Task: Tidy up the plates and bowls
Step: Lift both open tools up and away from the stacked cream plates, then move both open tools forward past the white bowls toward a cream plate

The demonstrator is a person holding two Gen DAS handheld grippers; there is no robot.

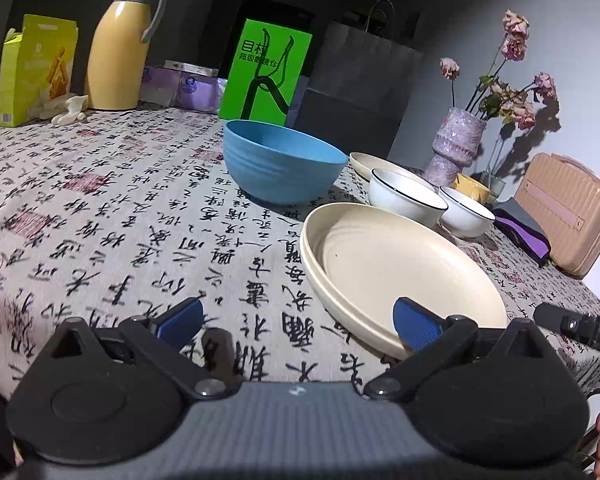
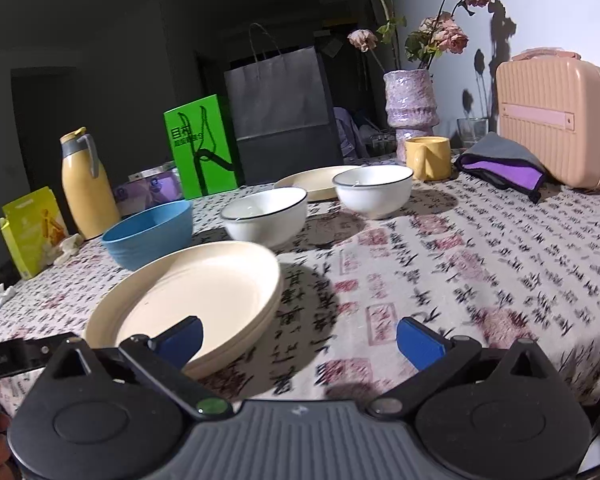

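Right tool [image 2: 300, 340] gapes beside a shallow, ridged cream plate [image 2: 188, 296].

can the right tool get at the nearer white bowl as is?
Probably yes. The right tool is open and empty, and bare tablecloth leads up to the nearer white bowl. The stacked cream plates sit just left of that path.
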